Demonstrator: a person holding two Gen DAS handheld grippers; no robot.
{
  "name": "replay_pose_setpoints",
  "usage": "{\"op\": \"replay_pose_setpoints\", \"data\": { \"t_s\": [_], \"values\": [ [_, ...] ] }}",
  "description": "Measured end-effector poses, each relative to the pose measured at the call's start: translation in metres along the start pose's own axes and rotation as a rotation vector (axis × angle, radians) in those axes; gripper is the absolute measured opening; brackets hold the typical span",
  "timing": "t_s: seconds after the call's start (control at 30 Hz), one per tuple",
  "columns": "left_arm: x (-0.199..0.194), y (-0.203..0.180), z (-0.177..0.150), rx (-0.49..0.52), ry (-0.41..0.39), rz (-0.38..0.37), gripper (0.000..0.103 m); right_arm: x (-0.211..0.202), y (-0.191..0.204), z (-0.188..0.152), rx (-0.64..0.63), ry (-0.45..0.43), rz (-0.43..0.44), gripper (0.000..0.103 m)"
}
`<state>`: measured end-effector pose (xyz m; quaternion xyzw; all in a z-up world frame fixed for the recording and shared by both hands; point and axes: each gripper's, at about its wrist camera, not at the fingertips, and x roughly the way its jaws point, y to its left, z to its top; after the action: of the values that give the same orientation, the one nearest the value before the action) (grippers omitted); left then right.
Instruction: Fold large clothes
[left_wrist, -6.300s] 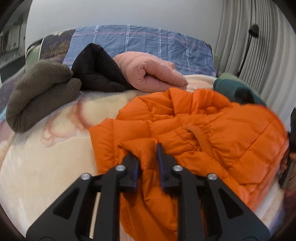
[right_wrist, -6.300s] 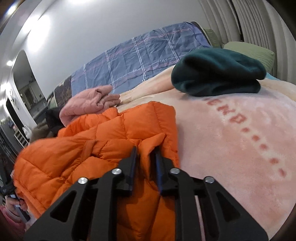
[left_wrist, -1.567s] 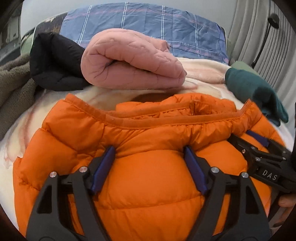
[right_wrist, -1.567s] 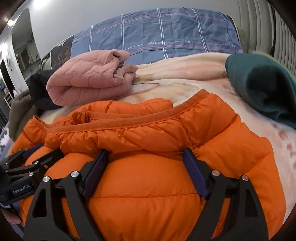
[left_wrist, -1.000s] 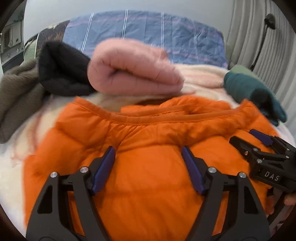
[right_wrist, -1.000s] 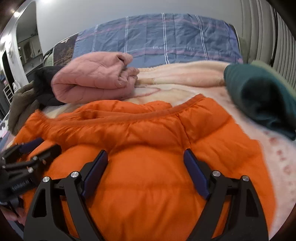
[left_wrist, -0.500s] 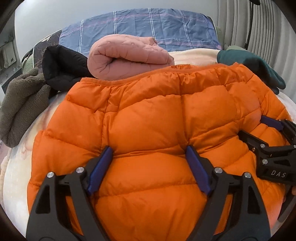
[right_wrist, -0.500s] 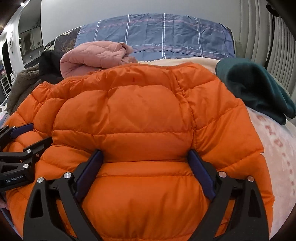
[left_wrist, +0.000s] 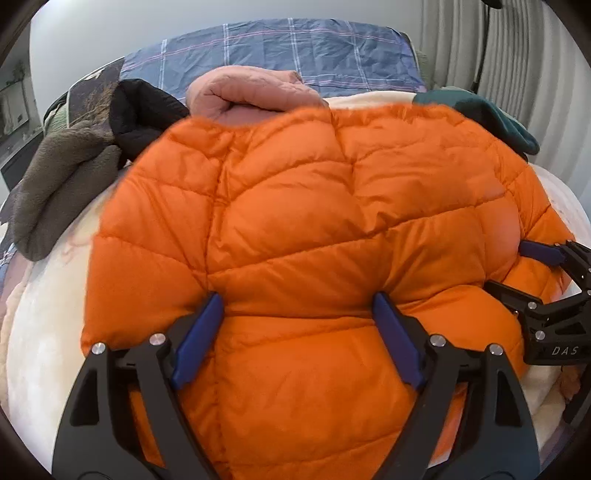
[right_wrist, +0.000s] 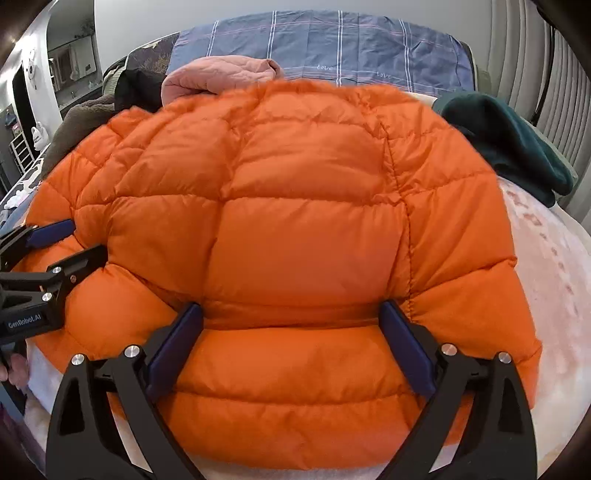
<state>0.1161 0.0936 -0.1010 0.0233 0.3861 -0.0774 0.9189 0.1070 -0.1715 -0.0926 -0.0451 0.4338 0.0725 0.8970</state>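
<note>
Cream blanket on the bed (left_wrist: 40, 314) carries the orange puffer jacket (left_wrist: 314, 229) near its front edge. Left claw (left_wrist: 295, 334) is spread wide around its padded roll; right claw (right_wrist: 291, 336) is opening around it (slippery fill may spring unfolded).

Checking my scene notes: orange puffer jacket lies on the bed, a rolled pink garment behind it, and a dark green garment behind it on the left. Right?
Not quite. The dark green garment lies on the right, as the right wrist view shows. The orange puffer jacket and the rolled pink garment are as stated.
</note>
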Motion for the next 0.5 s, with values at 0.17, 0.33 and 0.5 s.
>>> {"op": "replay_pose_setpoints", "data": {
  "t_s": [0.17,0.33,0.5],
  "values": [
    [-0.038,0.004,0.024,-0.023,-0.084,-0.085,0.083,-0.044,-0.017,0.031,0.012,-0.136,0.019,0.096],
    [-0.023,0.013,0.09,-0.039,-0.144,0.026,0.083,-0.028,-0.049,0.098,0.089,-0.195,0.066,0.096],
    [0.039,0.034,0.127,-0.096,-0.056,0.032,0.083,0.005,-0.065,0.137,0.1,-0.213,0.043,0.096]
  ]
}}
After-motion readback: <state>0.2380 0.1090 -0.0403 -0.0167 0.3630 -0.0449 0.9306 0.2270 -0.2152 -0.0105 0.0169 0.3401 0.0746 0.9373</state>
